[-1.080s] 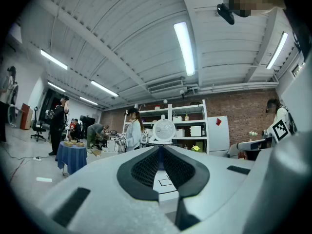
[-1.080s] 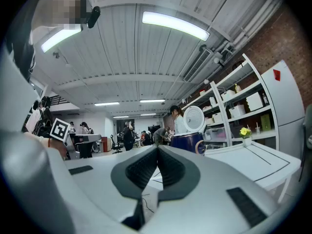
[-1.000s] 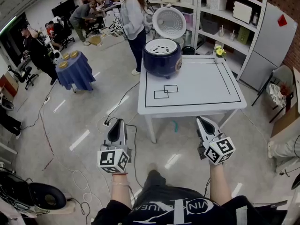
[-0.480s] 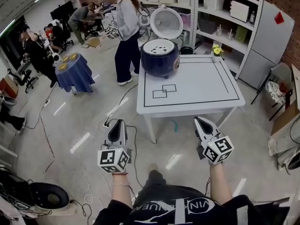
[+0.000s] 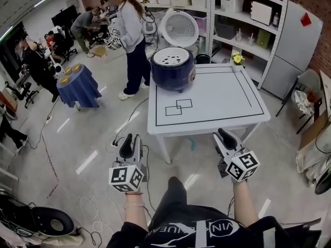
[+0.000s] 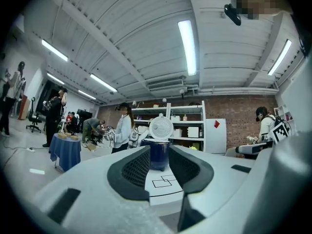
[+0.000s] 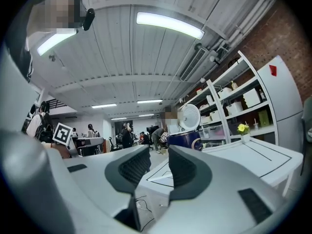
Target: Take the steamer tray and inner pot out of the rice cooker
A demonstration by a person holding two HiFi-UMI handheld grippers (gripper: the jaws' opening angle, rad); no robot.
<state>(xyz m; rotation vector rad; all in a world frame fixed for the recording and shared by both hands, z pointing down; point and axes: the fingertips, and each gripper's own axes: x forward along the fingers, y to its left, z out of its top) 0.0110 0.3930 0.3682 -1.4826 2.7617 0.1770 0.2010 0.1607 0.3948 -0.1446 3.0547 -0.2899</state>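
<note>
The dark blue rice cooker (image 5: 173, 70) stands at the far left corner of the white table (image 5: 217, 99), its white lid (image 5: 179, 29) raised. A white perforated steamer tray (image 5: 172, 57) sits in its top; the inner pot is hidden below it. My left gripper (image 5: 130, 139) and right gripper (image 5: 224, 135) hover over the floor, short of the table's near edge, far from the cooker. Both have just been opening, with nothing between the jaws. The left gripper (image 6: 159, 165) frames the cooker (image 6: 159, 154) in its gap. Past the right gripper (image 7: 159, 165) the cooker (image 7: 185, 139) shows.
A person in a white top (image 5: 126, 32) stands left of the cooker. A blue-draped round table (image 5: 78, 84) is further left. Shelves (image 5: 243, 19) and a fridge (image 5: 292, 40) stand behind the table, and cables (image 5: 129, 120) lie on the floor. Two black squares (image 5: 176, 107) are marked on the tabletop.
Both grippers' jaws have gone from shut to open. I have come slightly nearer the table. The person in white has walked left, away from the cooker's back.
</note>
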